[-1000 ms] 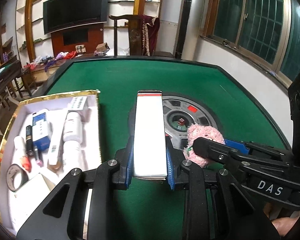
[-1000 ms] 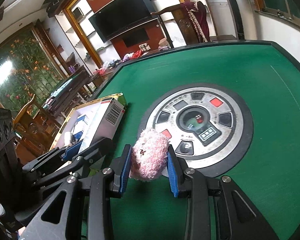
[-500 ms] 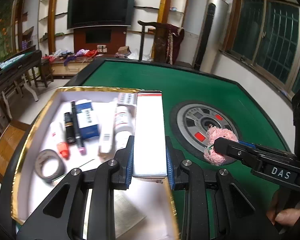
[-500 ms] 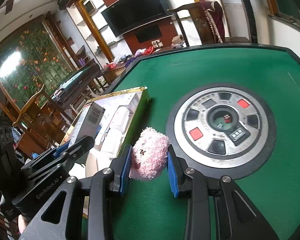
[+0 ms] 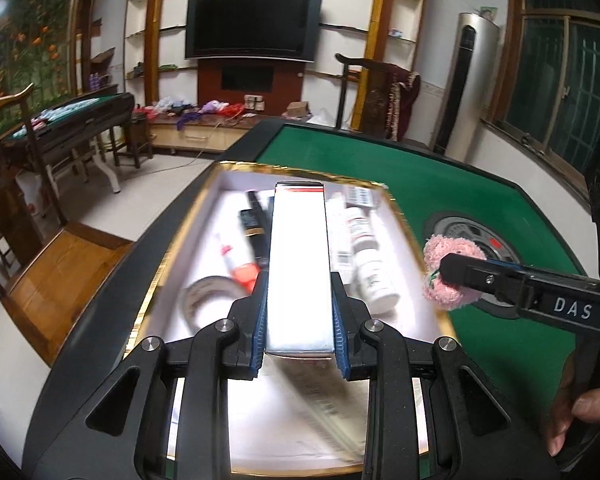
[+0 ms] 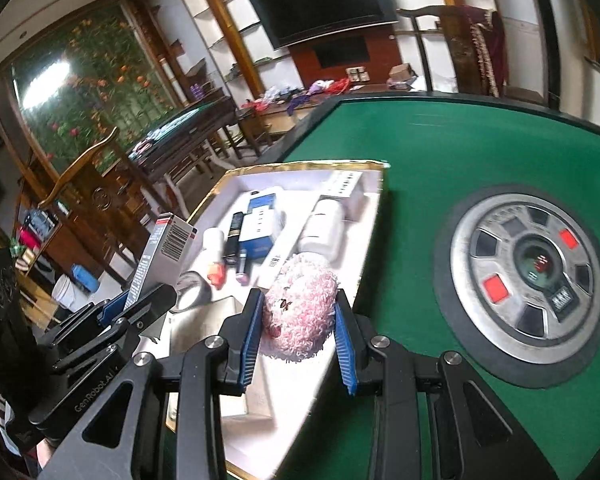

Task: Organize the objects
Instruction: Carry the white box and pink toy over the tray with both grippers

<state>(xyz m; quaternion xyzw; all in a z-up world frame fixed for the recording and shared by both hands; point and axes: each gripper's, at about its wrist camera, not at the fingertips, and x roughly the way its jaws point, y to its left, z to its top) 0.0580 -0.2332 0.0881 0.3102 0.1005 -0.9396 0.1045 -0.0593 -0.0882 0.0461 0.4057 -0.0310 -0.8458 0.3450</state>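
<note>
I see even daylight from the windows (image 5: 560, 80) right of my grippers. The white tray floor (image 5: 260, 420) beneath them glares and smears with motion blur; fisheye edges bend, corners go black.

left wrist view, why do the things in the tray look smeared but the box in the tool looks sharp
Left wrist view: the white box gripped in the left tool is crisp, while the tape roll and bottles in the gold-rimmed tray are streaked by motion blur. Right wrist view: the pink plush is sharp, the tray contents only slightly soft.
</note>
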